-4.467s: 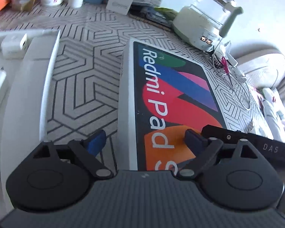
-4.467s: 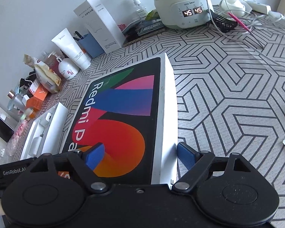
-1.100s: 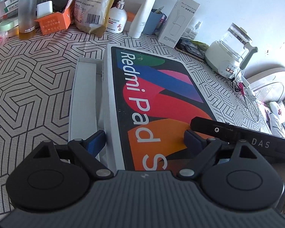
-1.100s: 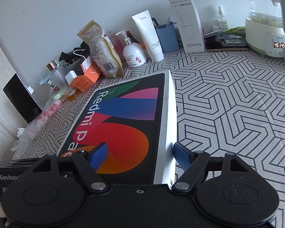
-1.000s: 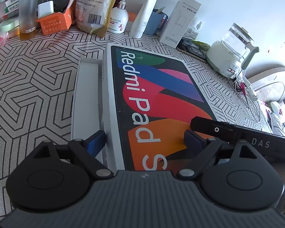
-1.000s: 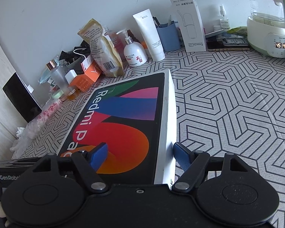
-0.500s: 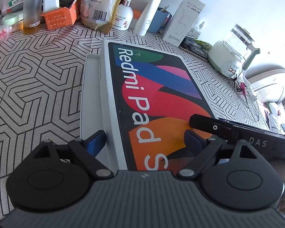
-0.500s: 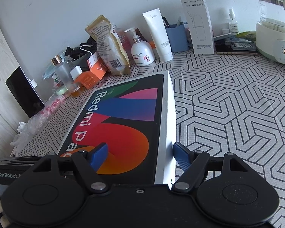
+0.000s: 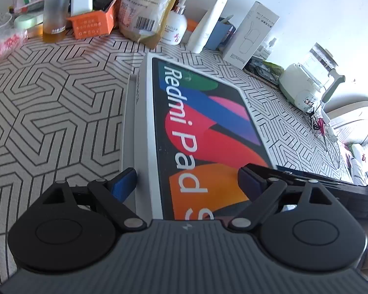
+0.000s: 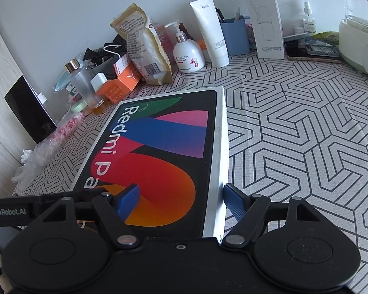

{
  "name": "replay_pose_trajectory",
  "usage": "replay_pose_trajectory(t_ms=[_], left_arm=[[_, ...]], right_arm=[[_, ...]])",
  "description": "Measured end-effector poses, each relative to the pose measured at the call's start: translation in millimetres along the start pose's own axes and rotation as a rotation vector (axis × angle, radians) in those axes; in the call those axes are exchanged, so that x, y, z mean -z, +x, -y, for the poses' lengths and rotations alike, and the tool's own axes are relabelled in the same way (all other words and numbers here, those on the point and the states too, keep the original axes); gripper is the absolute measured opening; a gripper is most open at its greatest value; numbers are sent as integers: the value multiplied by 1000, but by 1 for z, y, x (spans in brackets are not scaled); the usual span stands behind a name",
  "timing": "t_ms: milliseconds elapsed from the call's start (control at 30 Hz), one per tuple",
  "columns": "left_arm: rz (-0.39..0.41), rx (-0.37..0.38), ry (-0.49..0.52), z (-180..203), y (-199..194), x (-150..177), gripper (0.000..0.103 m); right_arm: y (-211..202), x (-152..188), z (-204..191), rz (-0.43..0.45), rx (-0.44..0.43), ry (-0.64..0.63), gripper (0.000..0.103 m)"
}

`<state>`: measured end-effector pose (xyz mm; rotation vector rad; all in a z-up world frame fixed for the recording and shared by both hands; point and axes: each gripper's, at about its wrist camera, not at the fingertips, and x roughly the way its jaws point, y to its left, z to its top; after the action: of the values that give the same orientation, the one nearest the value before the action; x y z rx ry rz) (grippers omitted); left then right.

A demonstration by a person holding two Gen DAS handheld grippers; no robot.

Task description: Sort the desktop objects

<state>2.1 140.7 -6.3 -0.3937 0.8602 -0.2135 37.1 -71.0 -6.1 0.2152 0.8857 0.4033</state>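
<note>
Across the middle of both wrist views lies the lid (image 9: 208,132), the printed top of a tablet box, held between the two grippers. The left gripper (image 9: 187,183) straddles the lid's left long edge at the bottom of its frame: both fingers stand apart, one outside the white side wall and one over the orange print, neither clearly pressing. The right gripper (image 10: 180,197) does the same on the right long edge, fingers spread, one over the artwork and one beside the white wall.

Left of the lid in the left view a paler strip, the base (image 9: 128,122), shows just outside and below the lid's edge. The lid seems to sit over it slightly off, or only partly down; I cannot tell how deep it is seated.

If the step is closing the box, my judgement is that it goes best with the lid kept level, both long edges square to the base, and both sides lowered evenly so no corner binds. If it is coming off, the same level lift applies.

Room is good on the mat (image 10: 306,147) at the right of the right view, which is bare out to the kettle (image 10: 360,39). Upper left is tighter: a bag (image 10: 144,49), pump bottle (image 10: 187,54) and orange carton (image 10: 125,78) stand near the lid's far end, so sliding forward risks a nudge.
</note>
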Motion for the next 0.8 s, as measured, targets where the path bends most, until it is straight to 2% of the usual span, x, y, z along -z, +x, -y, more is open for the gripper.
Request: replay_pose_trajectory(t_ms=[300,367,433,467,567,800], left_arm=[[-8,-9,26,3,3,0,89],[9,-31,93,8,4,3,89],[31,-84,164,13,5,5,89],[31,-91,169,13,6,5,89],[17,-72,144,9,8,3,89],[11,-86,119,2,10,-1,89]], right_arm=[[1,1,5,-13,-17,19,77],[1,1,7,-16,-21,23,77],[1,1,8,-19,-24,27,75],[1,1,8,-20,-26,29,75],[1,1,10,-20,-41,25,73],[9,5,23,-67,-28,64,74]])
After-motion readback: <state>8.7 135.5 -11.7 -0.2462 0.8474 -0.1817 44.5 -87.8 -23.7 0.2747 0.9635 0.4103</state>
